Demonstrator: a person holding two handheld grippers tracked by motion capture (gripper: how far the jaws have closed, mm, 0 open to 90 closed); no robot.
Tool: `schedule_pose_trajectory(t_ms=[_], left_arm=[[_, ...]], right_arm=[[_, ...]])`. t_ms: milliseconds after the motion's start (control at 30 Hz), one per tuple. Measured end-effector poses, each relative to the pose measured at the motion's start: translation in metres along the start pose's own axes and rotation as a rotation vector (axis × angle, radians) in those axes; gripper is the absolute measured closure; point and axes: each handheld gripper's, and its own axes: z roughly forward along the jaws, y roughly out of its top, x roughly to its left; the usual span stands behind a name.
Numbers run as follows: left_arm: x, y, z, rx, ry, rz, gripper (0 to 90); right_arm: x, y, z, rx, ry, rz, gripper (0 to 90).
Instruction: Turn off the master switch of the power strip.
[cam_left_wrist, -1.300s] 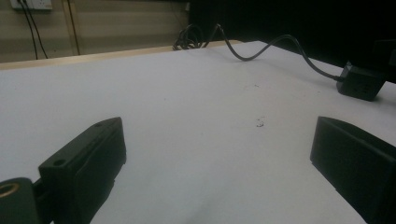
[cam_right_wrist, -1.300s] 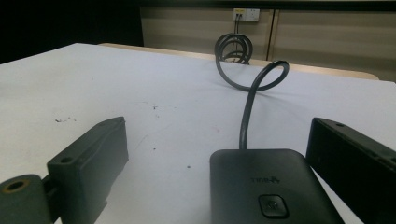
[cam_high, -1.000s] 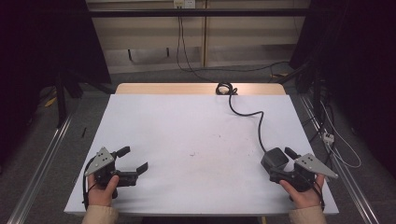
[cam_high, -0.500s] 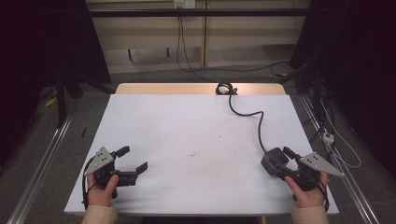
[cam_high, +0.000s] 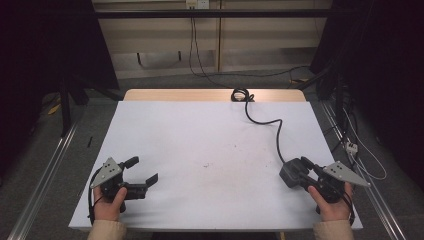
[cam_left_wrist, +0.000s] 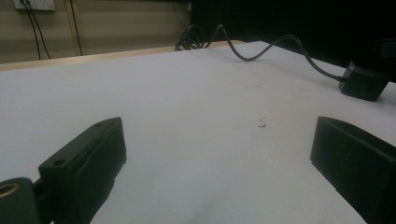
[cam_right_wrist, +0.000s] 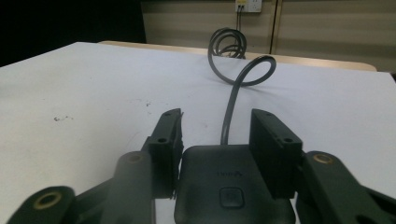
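The right gripper (cam_right_wrist: 217, 135) clamps a dark power adapter (cam_right_wrist: 233, 186) on the white table (cam_right_wrist: 93, 88).

my table (cam_high: 200, 135) wears a white cover with a few dark specks (cam_high: 205, 164) near its middle; beyond its wooden far edge (cam_high: 175, 94), wall cables (cam_high: 192, 45) hang from a socket (cam_high: 196, 4).

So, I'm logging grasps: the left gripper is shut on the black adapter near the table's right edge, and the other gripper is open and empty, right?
Wrong gripper. The right gripper is shut on the adapter near the table's right edge, as the right gripper view shows. The left gripper is the open, empty one.
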Motion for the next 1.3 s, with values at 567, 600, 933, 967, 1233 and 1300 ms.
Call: schedule_pose_trajectory(t_ms=[567, 600, 933, 967, 1233, 1300], left_arm=[[0.0001, -0.0001, 0.0002, 0.0, -0.002, 0.0, 3.3], [0.0001, -0.0001, 0.0002, 0.0, -0.001, 0.0, 3.3], [0.0001, -0.0001, 0.0003, 0.001, -0.002, 0.002, 3.3], [0.0, -0.0001, 0.0004, 0.002, -0.003, 0.003, 3.3], [-0.0004, -0.0003, 0.0007, 0.004, -0.003, 0.001, 3.3], [-0.0004, -0.0002, 0.0007, 0.004, -0.003, 0.002, 3.3]], right_arm=[[0.0003, 0.0019, -0.0002, 0.027, 0.006, -0.05, 73.3], [0.0001, 0.0017, 0.0001, 0.029, 0.01, -0.051, 73.3], [-0.0023, 0.004, -0.0023, 0.029, 0.018, -0.05, 77.5], [-0.0028, 0.0038, -0.0021, 0.031, 0.022, -0.044, 77.6], [-0.0033, 0.0046, -0.0025, 0.038, 0.025, -0.034, 83.4], [-0.0036, 0.0047, -0.0025, 0.044, 0.032, -0.025, 84.8]])
